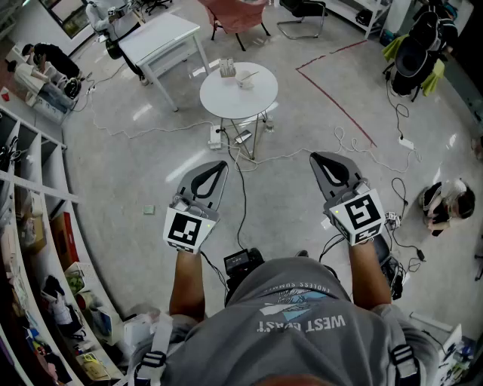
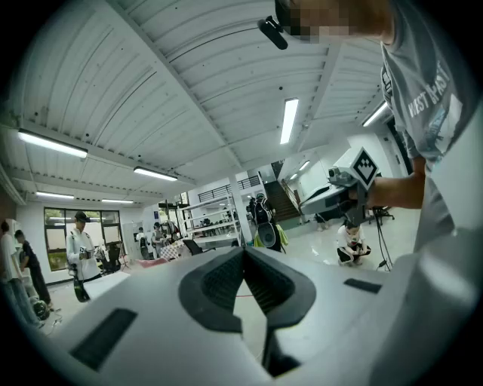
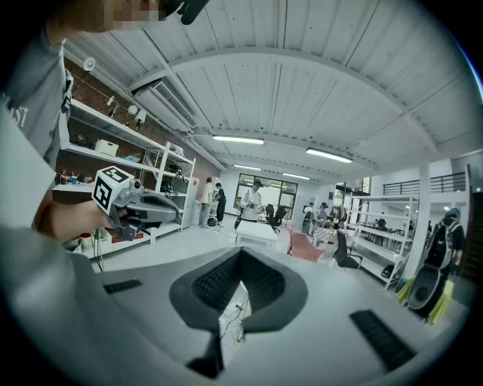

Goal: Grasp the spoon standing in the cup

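Left gripper (image 1: 221, 163) and right gripper (image 1: 315, 157), both closed, face one round table (image 1: 225, 103).

A pale, glossy floor (image 1: 136, 151) runs through the hall, crossed by a red line (image 1: 332, 94) and loose cables (image 1: 243, 188). A round white worktop (image 1: 234, 102) stands in the middle, with a rectangular white table (image 1: 162, 34) beyond it and a pink chair (image 1: 238, 11) further back. Open shelving (image 1: 30, 196) lines the left side. Overhead, a white ribbed ceiling (image 2: 189, 83) carries strip lights (image 2: 289, 121). A large window (image 2: 56, 226) shows in a far wall.
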Demonstrator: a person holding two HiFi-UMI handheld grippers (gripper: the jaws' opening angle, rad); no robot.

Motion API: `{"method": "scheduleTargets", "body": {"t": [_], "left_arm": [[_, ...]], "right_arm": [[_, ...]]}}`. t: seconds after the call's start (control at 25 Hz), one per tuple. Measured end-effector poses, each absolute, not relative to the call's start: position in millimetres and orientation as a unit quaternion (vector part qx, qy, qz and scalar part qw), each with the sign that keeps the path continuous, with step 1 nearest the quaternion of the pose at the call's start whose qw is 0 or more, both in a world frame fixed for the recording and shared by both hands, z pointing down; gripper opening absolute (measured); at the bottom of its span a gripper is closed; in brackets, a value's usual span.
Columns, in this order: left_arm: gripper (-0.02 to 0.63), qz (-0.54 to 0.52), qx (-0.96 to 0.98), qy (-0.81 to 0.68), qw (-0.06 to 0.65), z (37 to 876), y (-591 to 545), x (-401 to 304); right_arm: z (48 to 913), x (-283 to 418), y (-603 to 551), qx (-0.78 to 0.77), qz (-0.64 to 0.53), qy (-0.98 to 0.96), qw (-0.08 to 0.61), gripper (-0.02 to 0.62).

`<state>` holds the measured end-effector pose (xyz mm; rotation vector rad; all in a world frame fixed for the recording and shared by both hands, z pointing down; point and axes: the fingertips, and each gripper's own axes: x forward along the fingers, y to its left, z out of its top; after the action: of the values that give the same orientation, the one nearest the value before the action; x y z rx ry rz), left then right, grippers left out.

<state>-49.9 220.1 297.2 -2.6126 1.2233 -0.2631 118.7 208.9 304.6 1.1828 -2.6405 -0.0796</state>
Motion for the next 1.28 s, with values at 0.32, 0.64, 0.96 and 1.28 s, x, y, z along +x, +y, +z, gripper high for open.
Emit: {"method": "scheduleTargets", "body": {"t": [0.32, 0.64, 0.96, 1.28], "left_arm": [[0.005, -0.113, -0.896, 0.415, 0.111, 307.1, 240.7, -68.7], [0.005, -0.117, -0.900, 0.406, 0.109, 303.7, 240.7, -64.4], [0.005, -0.091, -0.907, 0.394, 0.119, 316.0, 250.4, -86.9], [0.005, -0.100, -0.916, 0.374, 0.106, 313.9, 256.4, -81.9]], "right_arm": [[305.6, 104.6, 230.2, 0.409, -0.027, -0.903, 0.128, -0.003], [300.4, 109.8, 232.2, 0.416, -0.023, -0.900, 0.128, -0.003], [312.0, 92.2, 245.4, 0.439, -0.021, -0.891, 0.113, -0.003], [294.7, 95.6, 254.3, 0.450, -0.023, -0.885, 0.114, -0.003]]}}
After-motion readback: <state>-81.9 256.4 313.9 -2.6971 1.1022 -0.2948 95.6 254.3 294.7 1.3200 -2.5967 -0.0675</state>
